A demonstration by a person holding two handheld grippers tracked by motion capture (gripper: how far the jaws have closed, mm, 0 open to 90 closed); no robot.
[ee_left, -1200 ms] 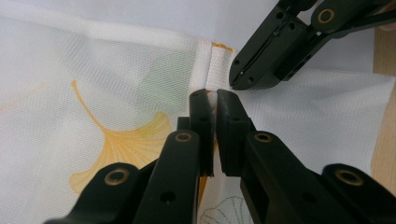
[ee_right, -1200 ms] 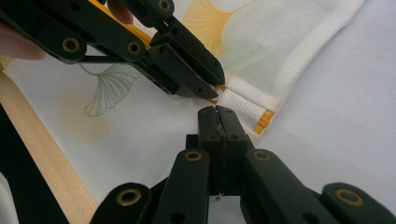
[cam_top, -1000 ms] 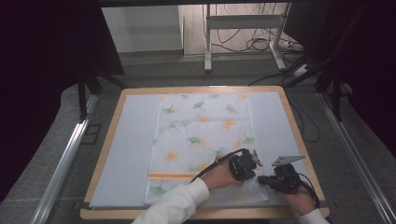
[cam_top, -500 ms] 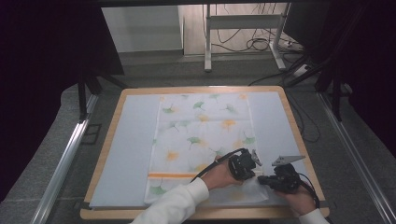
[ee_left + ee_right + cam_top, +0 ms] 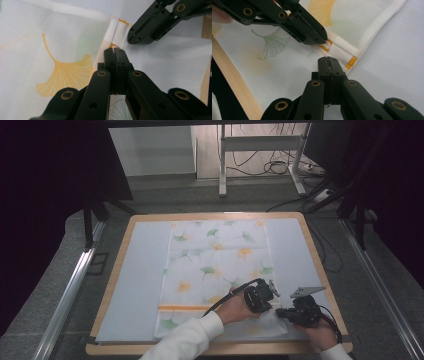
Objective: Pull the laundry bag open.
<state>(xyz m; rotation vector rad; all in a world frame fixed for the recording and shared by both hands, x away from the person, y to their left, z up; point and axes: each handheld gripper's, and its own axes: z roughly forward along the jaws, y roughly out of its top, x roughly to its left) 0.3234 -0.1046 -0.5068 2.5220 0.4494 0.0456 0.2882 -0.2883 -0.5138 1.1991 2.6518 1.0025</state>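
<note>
Cloth flat on table, near-right corner folded over; left gripper and right gripper pressed together, holding nothing; folding barely begun.

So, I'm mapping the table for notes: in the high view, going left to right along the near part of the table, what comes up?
Mat → cloth → left tool → right tool → table rim.

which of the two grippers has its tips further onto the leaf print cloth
The left gripper: in the high view it sits over the printed cloth by the folded corner, while the right gripper lies nearer the cloth's right edge. Both are shut.
</note>
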